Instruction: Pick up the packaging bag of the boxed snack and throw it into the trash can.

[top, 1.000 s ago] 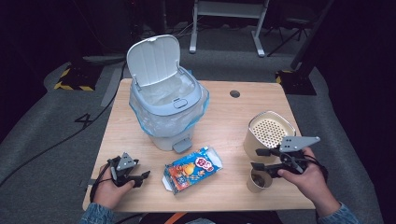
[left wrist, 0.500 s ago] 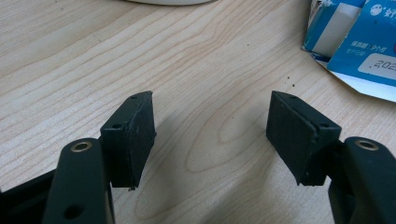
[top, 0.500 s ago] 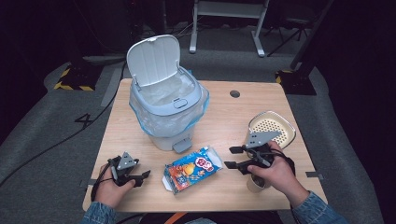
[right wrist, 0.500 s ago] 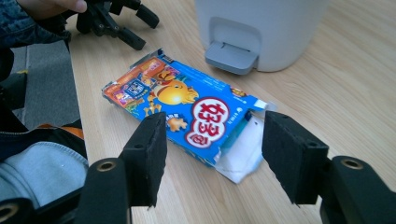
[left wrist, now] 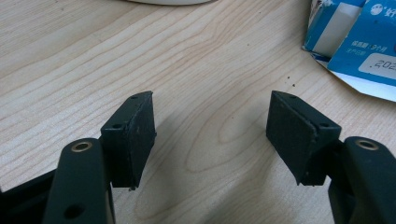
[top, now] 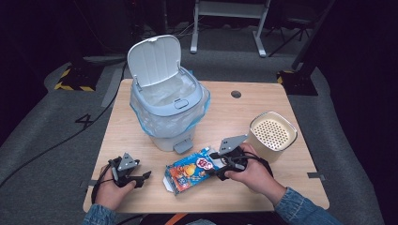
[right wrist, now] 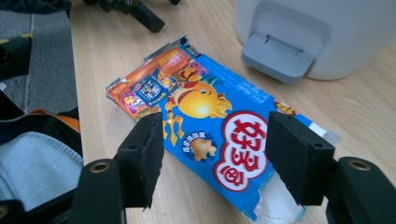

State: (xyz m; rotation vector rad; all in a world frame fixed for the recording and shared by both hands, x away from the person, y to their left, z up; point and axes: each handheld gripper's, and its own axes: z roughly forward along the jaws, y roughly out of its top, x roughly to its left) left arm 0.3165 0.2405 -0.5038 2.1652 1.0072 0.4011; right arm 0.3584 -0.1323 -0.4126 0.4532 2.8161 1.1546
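Barely begun, I judge: the box [top: 188, 169] lies flat at lower centre of the table [top: 263, 117], right gripper [top: 218, 171] opening its empty jaws over its end, left gripper [top: 141, 177] open and idle lower left, the bin [top: 164, 101] waiting lid-up.

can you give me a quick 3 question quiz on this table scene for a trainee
1. True or false: the lid of the bin stands open.
2. The right gripper is poised at which thing? A) the beige canister B) the blue snack box C) the bin's pedal
3. Fill in: the fingers of the left gripper are spread over bare ____.

Key
1. True: the lid is tipped up and back, and the liner inside shows.
2. B: the box lies flat, and its end sits between the spread fingers in the right gripper view.
3. Table: nothing is between them.
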